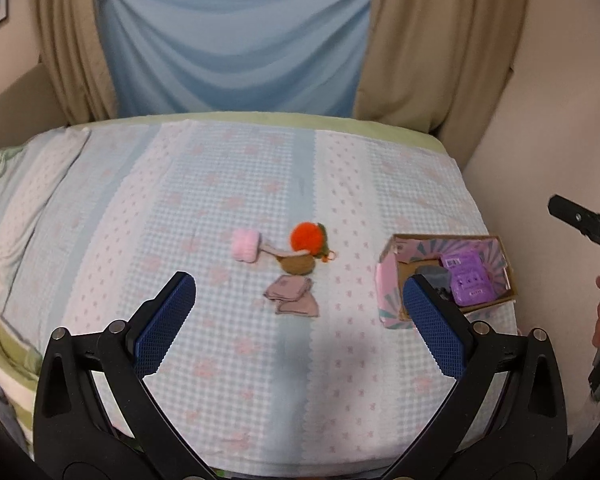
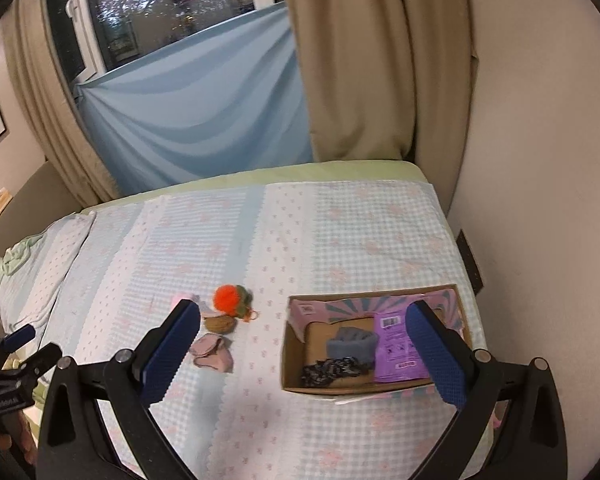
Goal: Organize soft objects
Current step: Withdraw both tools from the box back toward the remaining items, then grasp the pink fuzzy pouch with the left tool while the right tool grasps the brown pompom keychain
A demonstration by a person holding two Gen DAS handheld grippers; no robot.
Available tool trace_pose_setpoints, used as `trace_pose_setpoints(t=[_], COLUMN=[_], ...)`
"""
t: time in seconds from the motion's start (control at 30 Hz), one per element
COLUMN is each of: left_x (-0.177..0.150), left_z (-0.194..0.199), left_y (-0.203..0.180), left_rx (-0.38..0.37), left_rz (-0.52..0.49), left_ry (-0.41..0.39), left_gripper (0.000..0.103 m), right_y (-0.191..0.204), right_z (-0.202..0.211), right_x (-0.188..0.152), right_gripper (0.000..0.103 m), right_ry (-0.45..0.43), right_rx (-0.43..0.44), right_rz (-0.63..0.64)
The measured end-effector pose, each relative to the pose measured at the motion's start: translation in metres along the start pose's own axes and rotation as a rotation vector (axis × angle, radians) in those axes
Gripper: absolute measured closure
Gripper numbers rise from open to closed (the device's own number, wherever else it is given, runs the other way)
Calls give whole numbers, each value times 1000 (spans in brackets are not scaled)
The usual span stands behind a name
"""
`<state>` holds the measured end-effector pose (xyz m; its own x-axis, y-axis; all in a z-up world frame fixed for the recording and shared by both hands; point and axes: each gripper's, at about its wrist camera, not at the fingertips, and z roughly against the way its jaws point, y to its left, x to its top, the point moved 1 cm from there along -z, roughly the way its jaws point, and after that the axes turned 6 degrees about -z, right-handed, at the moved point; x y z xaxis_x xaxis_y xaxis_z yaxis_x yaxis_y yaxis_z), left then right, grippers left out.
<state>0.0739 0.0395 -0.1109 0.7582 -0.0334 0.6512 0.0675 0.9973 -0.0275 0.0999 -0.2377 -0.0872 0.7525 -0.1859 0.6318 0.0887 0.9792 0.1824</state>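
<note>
Both the left tongs (image 1: 298, 300) and right tongs (image 2: 302, 344) are hanging wide open and empty over the bed (image 1: 220, 168), the orange pompom (image 1: 306, 236) and pink cloths (image 1: 292, 300) are lying bunched just ahead of the left pair, so a grab is risking dragging neighbours along or missing the box (image 2: 296, 376).

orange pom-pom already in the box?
No, the orange pom-pom lies on the bedspread left of the cardboard box, which holds a purple packet, a grey-blue cloth and a dark chain-like item.

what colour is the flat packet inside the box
Purple, with dark print; the packet in the box shows best in the right wrist view.
</note>
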Motion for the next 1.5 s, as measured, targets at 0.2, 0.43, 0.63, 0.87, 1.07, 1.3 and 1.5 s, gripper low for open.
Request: trace_pose_setpoints(t=[0.2, 0.43, 0.63, 0.87, 1.07, 1.3, 1.5], left_x=[12, 28, 33, 35, 33, 31, 21], left_z=[-2, -22, -52, -111, -176, -240, -308], left_y=[39, 88, 138, 178, 182, 162, 137], left_rx=[-13, -65, -116, -145, -199, -223, -242], left_rz=[-8, -38, -61, -137, -151, -207, -248], left_ry=[-26, -6, 31, 103, 171, 223, 270], left_gripper=[0, 0, 0, 0, 0, 0, 0], right_y=[42, 98, 145, 187, 204, 199, 187], right_z=[0, -13, -38, -81, -132, -190, -243], right_x=[-7, -13, -18, -40, -74, -104, -113], right_gripper=[1, 1, 1, 1, 1, 1, 1], right_ry=[-8, 16, 56, 123, 202, 274, 299], right_rx=[14, 9, 1, -10, -30, -57, -78], right_rz=[29, 28, -24, -117, -192, -207, -138])
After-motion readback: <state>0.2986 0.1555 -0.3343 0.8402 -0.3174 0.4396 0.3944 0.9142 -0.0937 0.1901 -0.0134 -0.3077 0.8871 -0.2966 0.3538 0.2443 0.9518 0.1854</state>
